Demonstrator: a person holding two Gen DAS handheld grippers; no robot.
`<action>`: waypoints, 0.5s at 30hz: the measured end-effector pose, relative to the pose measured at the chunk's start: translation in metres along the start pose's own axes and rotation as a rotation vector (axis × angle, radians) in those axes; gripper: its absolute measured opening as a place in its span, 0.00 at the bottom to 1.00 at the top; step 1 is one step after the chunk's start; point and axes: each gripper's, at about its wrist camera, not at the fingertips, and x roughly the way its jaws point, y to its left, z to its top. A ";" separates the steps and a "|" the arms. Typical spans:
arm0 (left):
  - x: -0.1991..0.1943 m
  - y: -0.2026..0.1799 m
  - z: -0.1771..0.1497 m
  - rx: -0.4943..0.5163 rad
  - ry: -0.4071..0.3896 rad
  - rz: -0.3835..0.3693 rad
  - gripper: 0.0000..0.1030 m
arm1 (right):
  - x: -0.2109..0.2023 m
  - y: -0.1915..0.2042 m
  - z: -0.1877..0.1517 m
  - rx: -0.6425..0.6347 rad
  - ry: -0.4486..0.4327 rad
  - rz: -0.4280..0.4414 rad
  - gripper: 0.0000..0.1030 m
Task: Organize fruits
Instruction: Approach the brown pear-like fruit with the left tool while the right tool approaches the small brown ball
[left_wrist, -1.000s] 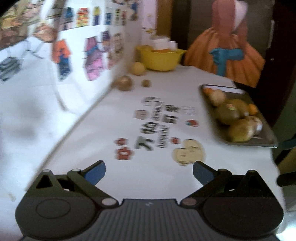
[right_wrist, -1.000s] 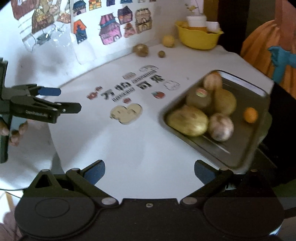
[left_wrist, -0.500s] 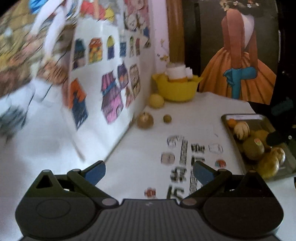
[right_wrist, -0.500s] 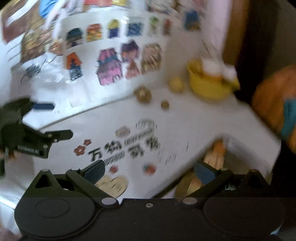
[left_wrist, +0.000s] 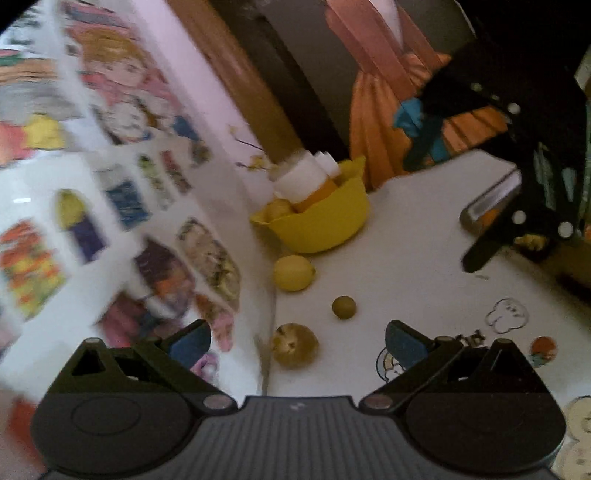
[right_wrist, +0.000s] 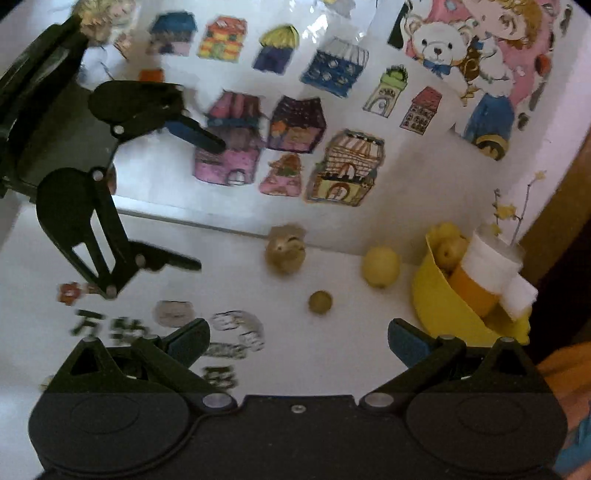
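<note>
Along the wall of taped-up house drawings (right_wrist: 295, 122), both grippers have swung away from the metal tray (left_wrist: 491, 201) and now face three loose fruits on the white table (right_wrist: 332, 354). Left to right in the right wrist view: a brownish round fruit (right_wrist: 285, 251) against the wall, a small green one (right_wrist: 320, 302), a lemon (right_wrist: 380, 266), then the yellow bowl (right_wrist: 443, 306). The left gripper (left_wrist: 297, 338) hangs with jaws spread, empty, near the brownish fruit; the right gripper (right_wrist: 298, 341) is likewise wide and empty. I judge one of these strays gets picked next
</note>
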 end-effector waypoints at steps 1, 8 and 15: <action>0.011 -0.003 0.002 0.020 0.010 -0.008 1.00 | 0.010 -0.006 0.001 -0.001 0.006 -0.006 0.99; 0.071 -0.015 0.011 0.136 0.116 -0.061 1.00 | 0.070 -0.034 0.008 0.044 0.076 -0.001 0.95; 0.086 -0.021 0.005 0.266 0.144 -0.109 0.98 | 0.105 -0.052 0.007 0.134 0.101 0.006 0.84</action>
